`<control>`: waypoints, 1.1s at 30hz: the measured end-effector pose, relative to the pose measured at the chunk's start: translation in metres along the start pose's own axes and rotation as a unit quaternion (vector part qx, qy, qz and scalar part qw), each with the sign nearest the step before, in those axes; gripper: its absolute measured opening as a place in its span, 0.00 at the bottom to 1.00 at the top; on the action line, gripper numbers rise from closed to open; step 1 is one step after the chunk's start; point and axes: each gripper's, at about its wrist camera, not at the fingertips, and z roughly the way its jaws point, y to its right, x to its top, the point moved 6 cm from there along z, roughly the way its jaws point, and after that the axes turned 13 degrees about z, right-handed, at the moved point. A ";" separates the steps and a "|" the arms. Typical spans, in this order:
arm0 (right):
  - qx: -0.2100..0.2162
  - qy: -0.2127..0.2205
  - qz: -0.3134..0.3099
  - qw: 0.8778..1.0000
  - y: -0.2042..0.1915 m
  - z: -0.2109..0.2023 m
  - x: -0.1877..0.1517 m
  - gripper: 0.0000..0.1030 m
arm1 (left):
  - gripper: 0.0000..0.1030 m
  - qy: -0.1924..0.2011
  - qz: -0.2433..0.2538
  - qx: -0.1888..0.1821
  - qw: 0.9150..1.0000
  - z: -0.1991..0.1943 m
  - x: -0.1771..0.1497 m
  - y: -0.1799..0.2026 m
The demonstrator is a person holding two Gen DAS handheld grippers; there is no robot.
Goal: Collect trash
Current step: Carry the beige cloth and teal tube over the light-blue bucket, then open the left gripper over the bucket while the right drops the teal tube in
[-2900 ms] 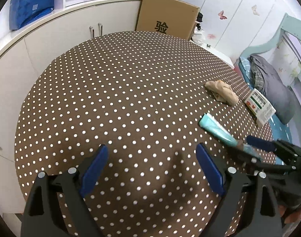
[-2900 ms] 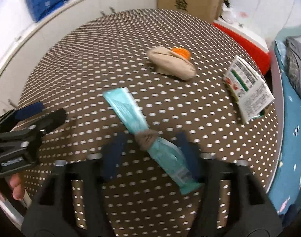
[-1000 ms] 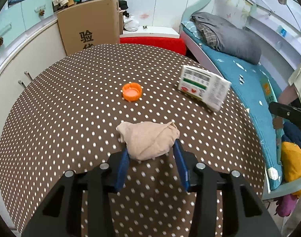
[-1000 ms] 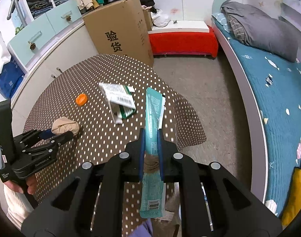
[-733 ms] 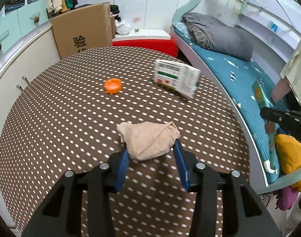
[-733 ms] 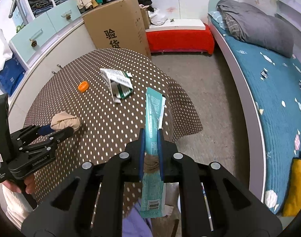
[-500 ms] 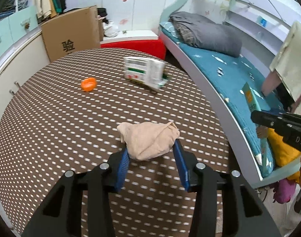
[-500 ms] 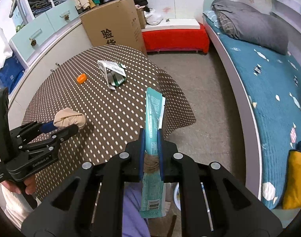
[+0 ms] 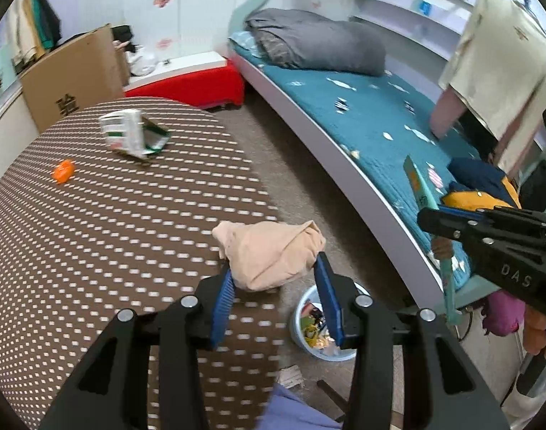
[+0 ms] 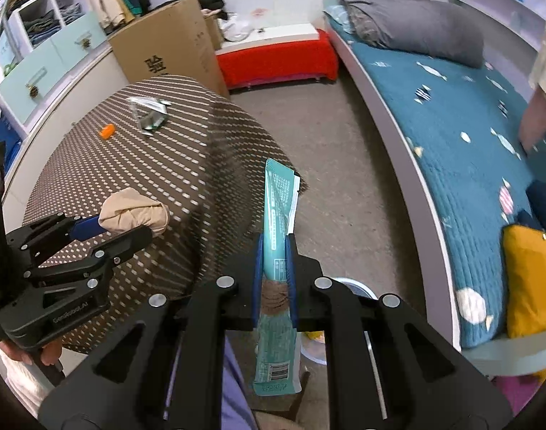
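The left gripper [image 9: 274, 279] is clamped on a crumpled beige cloth wad [image 9: 269, 249], held at the edge of the polka-dot bench [image 9: 94, 222], above a pale blue trash bin [image 9: 310, 326] on the floor. The right gripper [image 10: 274, 254] is pinched shut on a teal snack wrapper [image 10: 278, 215], held upright over the floor beside the bed [image 10: 470, 150]. An orange bottle cap [image 9: 63, 171] and a folded green-and-white carton [image 9: 129, 136] lie on the bench.
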 end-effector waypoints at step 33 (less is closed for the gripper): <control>-0.086 -0.115 0.121 0.982 0.146 0.066 -0.114 0.12 | 0.60 -0.137 0.086 -0.061 0.985 0.125 -0.043 0.144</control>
